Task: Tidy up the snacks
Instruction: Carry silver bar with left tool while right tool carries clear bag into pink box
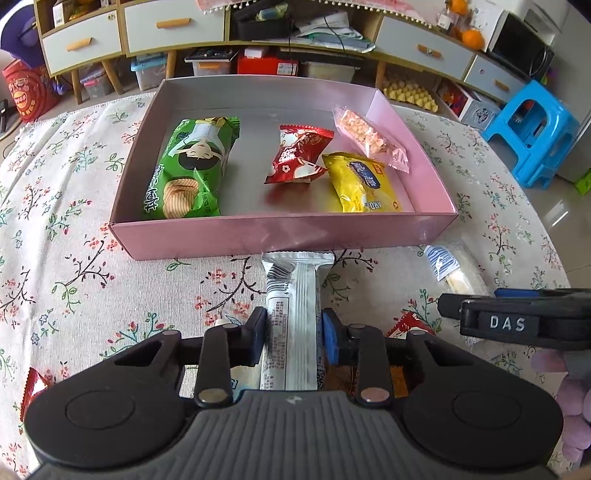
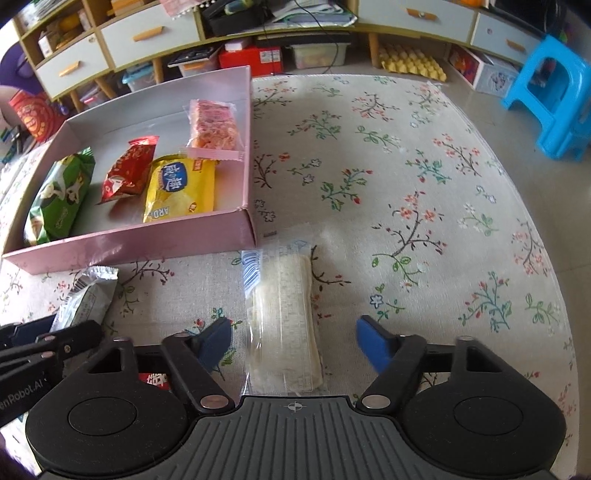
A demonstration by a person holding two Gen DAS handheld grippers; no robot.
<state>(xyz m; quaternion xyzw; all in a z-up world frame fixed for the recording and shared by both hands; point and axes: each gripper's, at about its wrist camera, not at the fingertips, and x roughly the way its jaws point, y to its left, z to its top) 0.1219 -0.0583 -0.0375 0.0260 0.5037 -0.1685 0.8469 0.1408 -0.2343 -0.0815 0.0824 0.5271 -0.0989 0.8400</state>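
A pink box (image 1: 284, 236) sits on the floral tablecloth and holds a green chip bag (image 1: 192, 166), a red candy pack (image 1: 299, 155), a yellow biscuit pack (image 1: 362, 184) and a pink-wrapped cereal bar (image 1: 369, 138). My left gripper (image 1: 293, 332) is shut on a silver snack bar (image 1: 295, 295) just in front of the box's near wall. My right gripper (image 2: 293, 341) is open around a clear-wrapped pale wafer pack (image 2: 282, 321) lying on the cloth right of the box (image 2: 129, 243). The silver bar also shows in the right wrist view (image 2: 88, 295).
Red-wrapped snacks lie on the cloth by the left gripper (image 1: 35, 384) and under it (image 1: 410, 323). Behind the table are a drawer cabinet (image 1: 177, 26), storage bins and a blue plastic stool (image 1: 532, 133). The table edge curves away at right (image 2: 554, 258).
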